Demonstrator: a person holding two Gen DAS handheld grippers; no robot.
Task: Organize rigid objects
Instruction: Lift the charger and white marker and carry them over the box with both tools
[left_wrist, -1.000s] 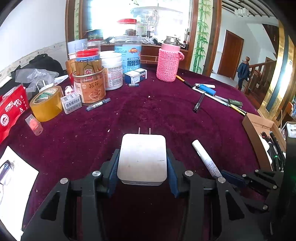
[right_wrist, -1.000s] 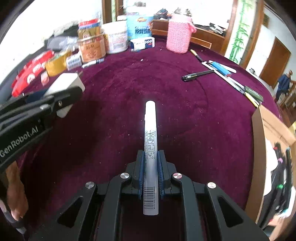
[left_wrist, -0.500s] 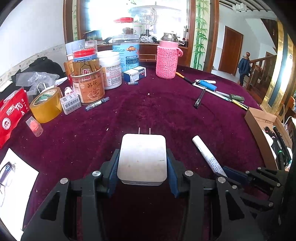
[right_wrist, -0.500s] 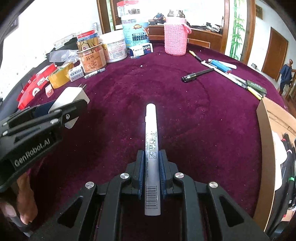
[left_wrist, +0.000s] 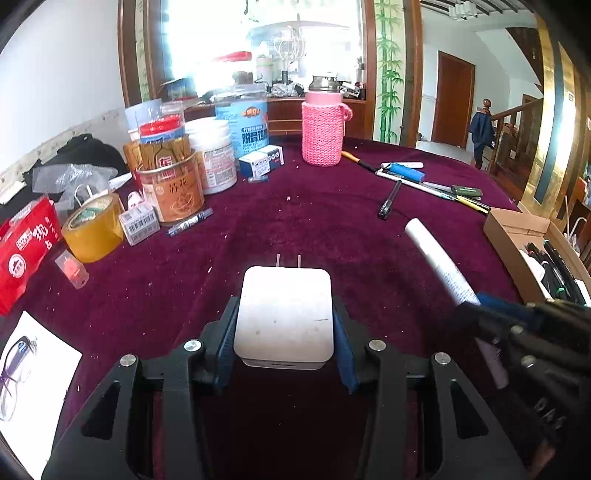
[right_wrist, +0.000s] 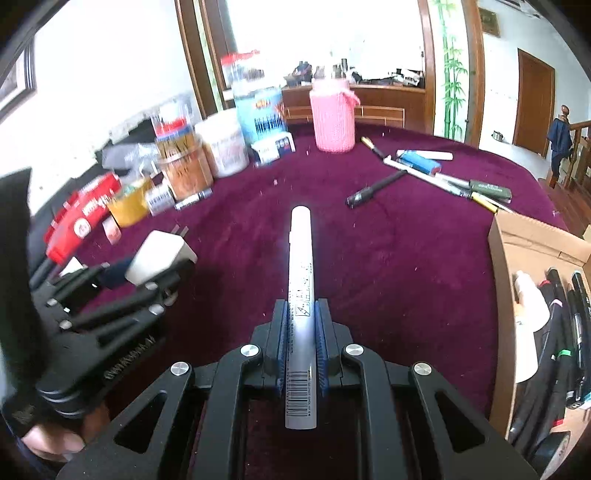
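My left gripper (left_wrist: 283, 325) is shut on a white plug charger (left_wrist: 284, 314), prongs pointing forward, held above the maroon tablecloth (left_wrist: 295, 221). It also shows in the right wrist view (right_wrist: 159, 256) at the left. My right gripper (right_wrist: 301, 325) is shut on a white marker (right_wrist: 301, 280) that points forward. The marker also shows in the left wrist view (left_wrist: 436, 258) at the right. A cardboard box (right_wrist: 517, 251) with several pens in it sits at the right edge.
Jars, a tape roll (left_wrist: 92, 229), a red packet (left_wrist: 26, 247) and small boxes crowd the far left. A pink knitted bottle (left_wrist: 323, 129) stands at the back. A black pen (right_wrist: 373, 190) and several pens (right_wrist: 454, 181) lie at the far right.
Both grippers have lifted higher above the table with their objects. The right gripper and marker have moved up and toward the box side.
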